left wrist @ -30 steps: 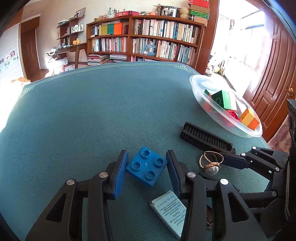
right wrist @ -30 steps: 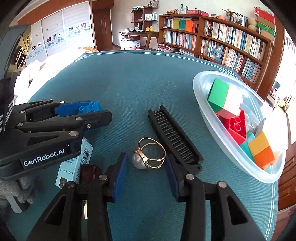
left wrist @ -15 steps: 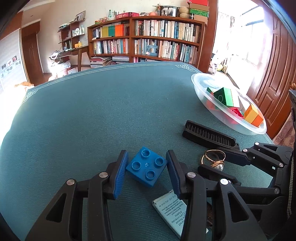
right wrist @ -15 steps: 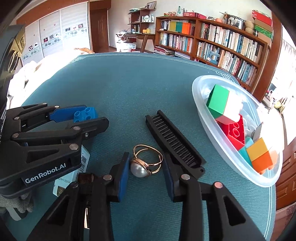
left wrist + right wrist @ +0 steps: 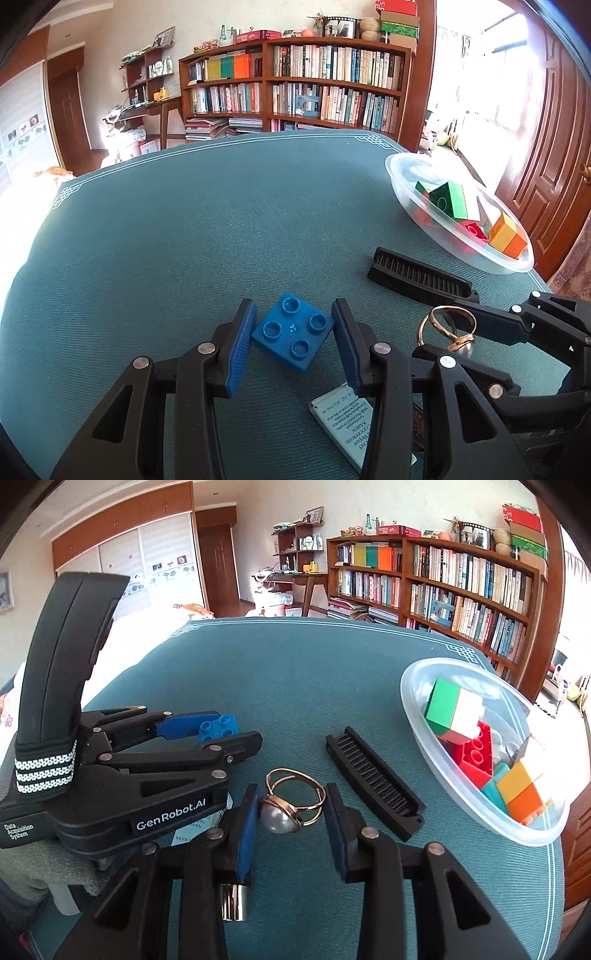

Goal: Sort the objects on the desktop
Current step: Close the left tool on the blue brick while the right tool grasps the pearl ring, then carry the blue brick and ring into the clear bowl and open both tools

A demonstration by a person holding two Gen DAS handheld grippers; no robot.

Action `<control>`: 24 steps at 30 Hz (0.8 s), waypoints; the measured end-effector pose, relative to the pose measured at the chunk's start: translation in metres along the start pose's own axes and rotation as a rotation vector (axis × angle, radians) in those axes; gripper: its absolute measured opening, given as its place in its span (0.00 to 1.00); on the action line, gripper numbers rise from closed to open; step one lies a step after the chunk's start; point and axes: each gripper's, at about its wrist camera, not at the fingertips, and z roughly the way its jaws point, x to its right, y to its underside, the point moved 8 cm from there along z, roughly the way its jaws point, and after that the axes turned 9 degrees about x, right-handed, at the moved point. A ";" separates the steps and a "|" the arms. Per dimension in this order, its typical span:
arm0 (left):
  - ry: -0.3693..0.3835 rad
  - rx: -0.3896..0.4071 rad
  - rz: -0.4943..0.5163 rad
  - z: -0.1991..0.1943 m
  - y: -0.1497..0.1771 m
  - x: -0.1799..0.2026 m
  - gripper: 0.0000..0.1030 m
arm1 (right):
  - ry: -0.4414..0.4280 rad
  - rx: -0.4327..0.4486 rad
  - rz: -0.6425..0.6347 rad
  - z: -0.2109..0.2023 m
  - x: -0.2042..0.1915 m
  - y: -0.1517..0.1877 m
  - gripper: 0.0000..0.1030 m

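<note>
1. Because the blue brick (image 5: pixel 293 334) is hard, light plastic with flat side walls, I judge it takes a firm grip well; it lies turned cornerwise between the jaws of the left gripper (image 5: pixel 295 341), which pinch it at two opposite corners, so it may twist.
2. While the ring (image 5: pixel 291 803) with its pearl is small, smooth and rounded, it can slip or roll; the jaws of the right gripper (image 5: pixel 291 812) have just been closing and now press on it from both sides, just above the bench (image 5: pixel 295 686).
3. Beside the ring lies a black comb (image 5: pixel 373 782), stiff and long, best taken across its middle.
4. Further out stands a clear bowl (image 5: pixel 417 716) near the bench edge; it holds coloured bricks, green, white, red, teal and orange.
5. A small paper packet (image 5: pixel 345 421) lies under the grippers.
</note>
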 end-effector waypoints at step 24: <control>-0.004 0.019 0.024 -0.004 -0.005 0.005 0.44 | 0.140 0.162 0.229 -0.028 0.077 -0.029 0.37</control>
